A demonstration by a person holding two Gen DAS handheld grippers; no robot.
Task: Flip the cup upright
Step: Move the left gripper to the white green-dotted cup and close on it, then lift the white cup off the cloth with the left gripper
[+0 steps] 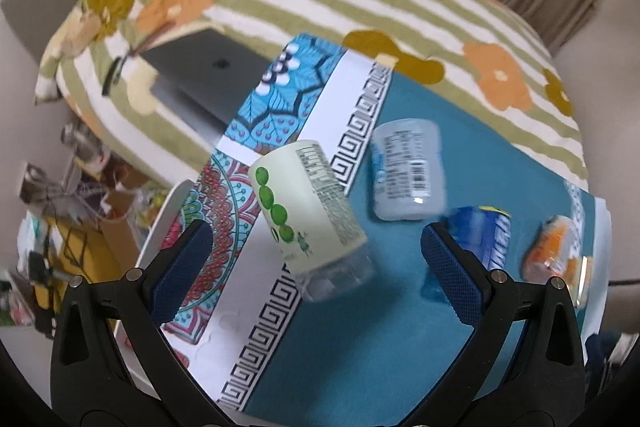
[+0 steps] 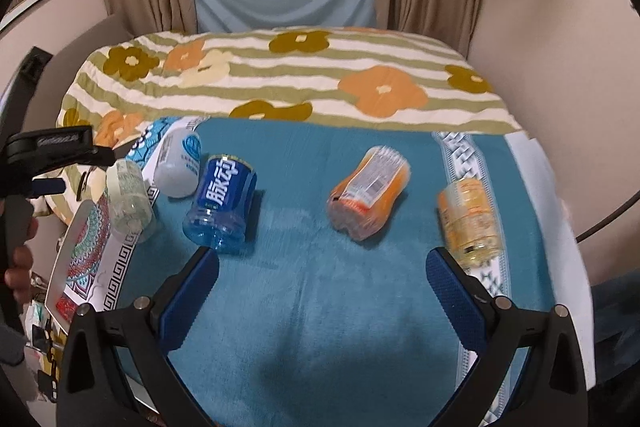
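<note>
left gripper (image 1: 316, 259): jaws apart, empty | right gripper (image 2: 322, 275): jaws apart, empty | blue cup (image 2: 222, 199), clear plastic, 11 o'clock: label "脉动"

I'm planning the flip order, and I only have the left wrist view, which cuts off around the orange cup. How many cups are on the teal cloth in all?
Observer: Five. A yellow cup lies beyond the orange cup, on the white patterned border of the teal cloth.
Operator: Is either of those upright?
Observer: No. The orange cup lies on its side, and the yellow cup seems to as well, though it is blurred.
Operator: Is the right gripper busy?
Observer: The right gripper has its jaws open with nothing between them, above bare teal cloth.
</note>
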